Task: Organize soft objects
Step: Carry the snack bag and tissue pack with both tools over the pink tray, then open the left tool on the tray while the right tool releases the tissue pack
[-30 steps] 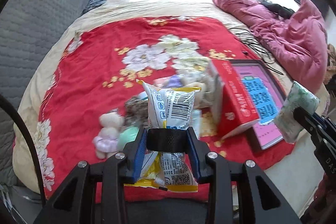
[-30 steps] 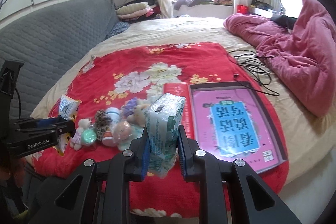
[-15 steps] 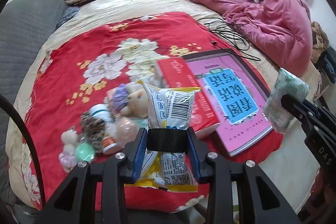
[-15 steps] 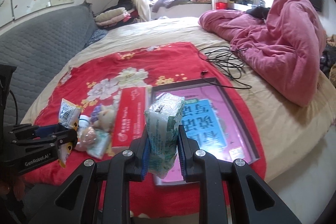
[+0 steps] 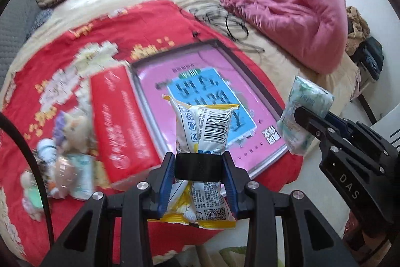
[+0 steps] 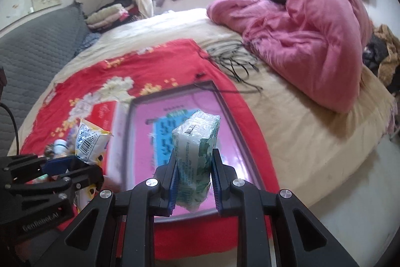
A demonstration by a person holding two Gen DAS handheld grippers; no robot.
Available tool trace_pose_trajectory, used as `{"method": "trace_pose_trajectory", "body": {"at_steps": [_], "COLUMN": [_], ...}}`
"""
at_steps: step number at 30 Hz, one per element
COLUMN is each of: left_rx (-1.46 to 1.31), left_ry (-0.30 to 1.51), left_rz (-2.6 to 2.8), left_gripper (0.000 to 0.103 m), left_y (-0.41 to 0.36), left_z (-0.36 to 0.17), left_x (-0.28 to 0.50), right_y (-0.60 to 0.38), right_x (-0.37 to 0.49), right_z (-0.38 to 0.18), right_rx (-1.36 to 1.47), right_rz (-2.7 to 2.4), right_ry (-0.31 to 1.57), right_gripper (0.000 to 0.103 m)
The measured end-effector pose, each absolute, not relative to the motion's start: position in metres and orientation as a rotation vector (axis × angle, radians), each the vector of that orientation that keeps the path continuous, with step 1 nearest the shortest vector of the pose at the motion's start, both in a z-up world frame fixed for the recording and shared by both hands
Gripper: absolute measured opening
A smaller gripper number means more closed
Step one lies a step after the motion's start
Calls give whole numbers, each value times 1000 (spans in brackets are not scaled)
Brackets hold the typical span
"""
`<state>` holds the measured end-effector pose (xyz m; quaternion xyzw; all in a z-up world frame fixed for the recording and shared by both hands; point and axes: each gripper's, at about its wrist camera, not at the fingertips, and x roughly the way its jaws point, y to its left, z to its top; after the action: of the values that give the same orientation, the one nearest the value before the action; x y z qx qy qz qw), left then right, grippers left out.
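Two grippers are in view, the left gripper (image 5: pixel 198 182) and the right gripper (image 6: pixel 193 182). Each carries one packet: one snack bag (image 5: pixel 203 126) with a barcode, and one green-and-white tissue pack (image 6: pixel 196 152). On the bed lies one red flowered blanket (image 5: pixel 105 24). On it sit one pink-covered box (image 5: pixel 207 81) on the right and one red lid (image 5: pixel 120 121) just to its left. Far right lies one pink quilt (image 6: pixel 307 41). One tangle of black cable (image 6: pixel 232 56) lies near it. At the near left lies one blurred heap of small toys (image 5: pixel 60 162); their number cannot be told.
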<state>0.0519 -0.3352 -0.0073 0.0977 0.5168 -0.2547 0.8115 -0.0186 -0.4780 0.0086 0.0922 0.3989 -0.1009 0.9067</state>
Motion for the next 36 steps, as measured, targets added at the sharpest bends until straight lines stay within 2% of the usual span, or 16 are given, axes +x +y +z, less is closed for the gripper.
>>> {"method": "trace_pose_trajectory", "body": {"at_steps": [15,23,31,36], "left_rx": [279,292,316,335], "left_ry": [1165,1169,1153,1145], "left_rz": [-488,-462,-465,-462], "left_gripper": [38,38,38,38], "left_y": [-373,-372,-378,-384], "left_z": [-66,-81,-86,-89], "left_x": [65,68,69,71], "right_y": [-502,-506,-514,-517], "right_x": [14,19,23,22], "right_z": [-57,-66,-73,-71], "right_rx": [99,120,225,247], "right_rz": [-235,-216,-188,-188], "right_ry": [1017,1016,1019,1012], "right_gripper": [24,27,38,38]}}
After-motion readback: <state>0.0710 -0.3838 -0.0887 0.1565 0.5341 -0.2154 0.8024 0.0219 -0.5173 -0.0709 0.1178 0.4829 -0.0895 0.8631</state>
